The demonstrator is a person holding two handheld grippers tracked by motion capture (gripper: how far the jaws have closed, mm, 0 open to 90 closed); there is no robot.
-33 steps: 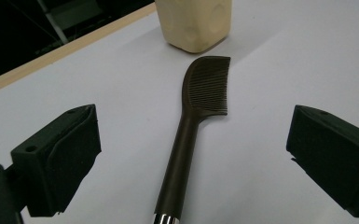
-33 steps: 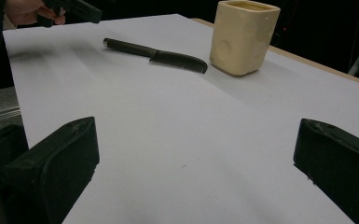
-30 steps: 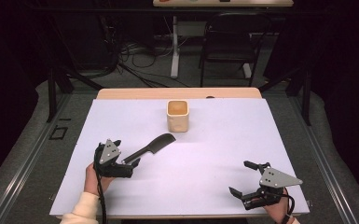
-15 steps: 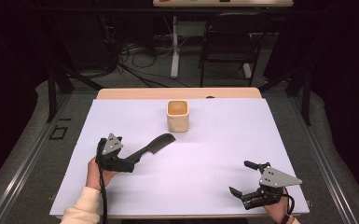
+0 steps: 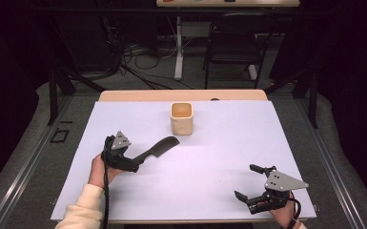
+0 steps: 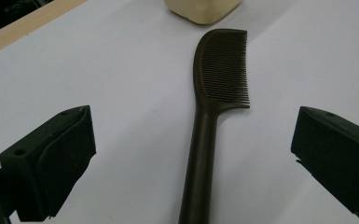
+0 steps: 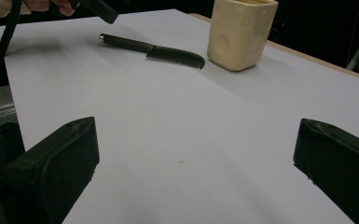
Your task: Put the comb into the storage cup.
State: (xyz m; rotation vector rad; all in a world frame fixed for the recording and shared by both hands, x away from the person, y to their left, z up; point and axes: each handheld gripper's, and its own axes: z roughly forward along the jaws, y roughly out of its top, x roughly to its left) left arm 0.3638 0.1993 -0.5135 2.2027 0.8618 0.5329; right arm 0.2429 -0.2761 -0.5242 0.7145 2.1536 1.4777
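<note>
Left tongs (image 6: 193, 154) drew back wide apart; comb (image 6: 210, 116) handle lies between them

Matt dark plastic comb (image 6: 214, 98), smooth cream cup (image 5: 181, 118), wooden table (image 5: 181, 95).

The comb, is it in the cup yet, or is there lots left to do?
Not yet. The comb lies flat on the white table, beside the cream cup and outside it. The left claw is open with the comb's handle between its jaws, not gripped. The right claw waits open, holding nothing. If the comb belongs in the cup, grabbing, lifting and dropping it in all remain.
</note>
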